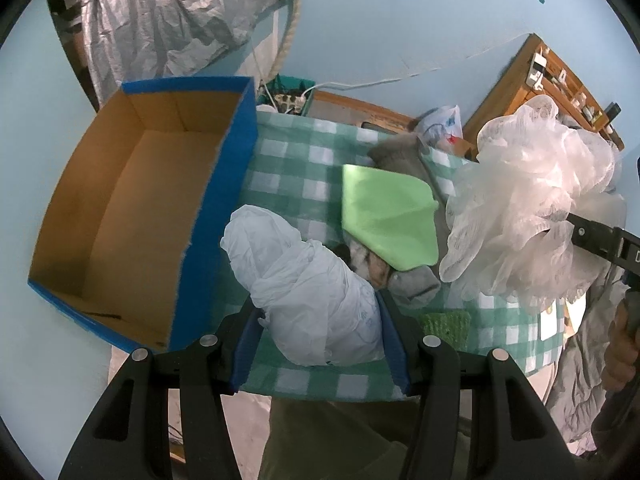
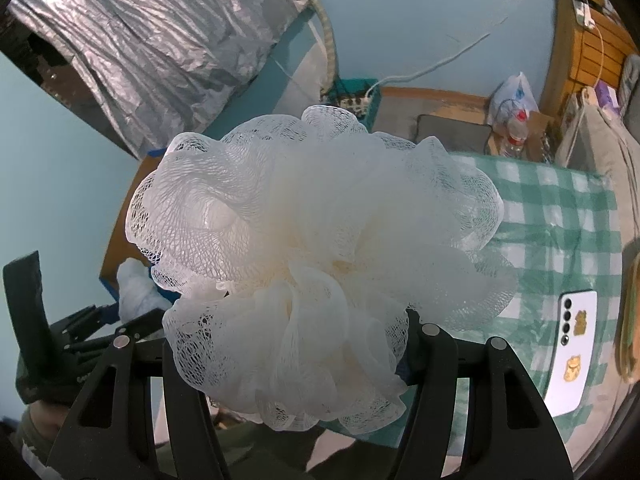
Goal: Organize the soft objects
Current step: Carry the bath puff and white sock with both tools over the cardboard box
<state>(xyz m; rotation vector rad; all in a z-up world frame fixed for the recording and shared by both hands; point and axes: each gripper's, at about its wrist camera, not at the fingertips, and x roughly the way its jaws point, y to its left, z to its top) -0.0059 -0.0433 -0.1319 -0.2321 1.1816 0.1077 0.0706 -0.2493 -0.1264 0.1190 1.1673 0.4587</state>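
My left gripper [image 1: 318,300] is shut on a crumpled white plastic bag [image 1: 308,280], its blue pads pressing both sides, just right of an open blue cardboard box [image 1: 120,208] with nothing inside. My right gripper [image 2: 288,312] is shut on a white mesh bath pouf [image 2: 312,248], which hides its fingertips. From the left wrist view the pouf [image 1: 532,208] hangs at the right, above the table. A light green cloth [image 1: 384,216], grey socks [image 1: 416,288] and a green sponge [image 1: 446,322] lie on the green checked tablecloth [image 1: 296,160].
A white phone [image 2: 572,344] lies on the tablecloth near the right edge. Behind the table are a green crate with a power strip [image 1: 288,98], a plastic bag with a bottle [image 2: 516,116] and wooden shelves [image 1: 552,76]. A silver sheet [image 2: 160,40] hangs at the back left.
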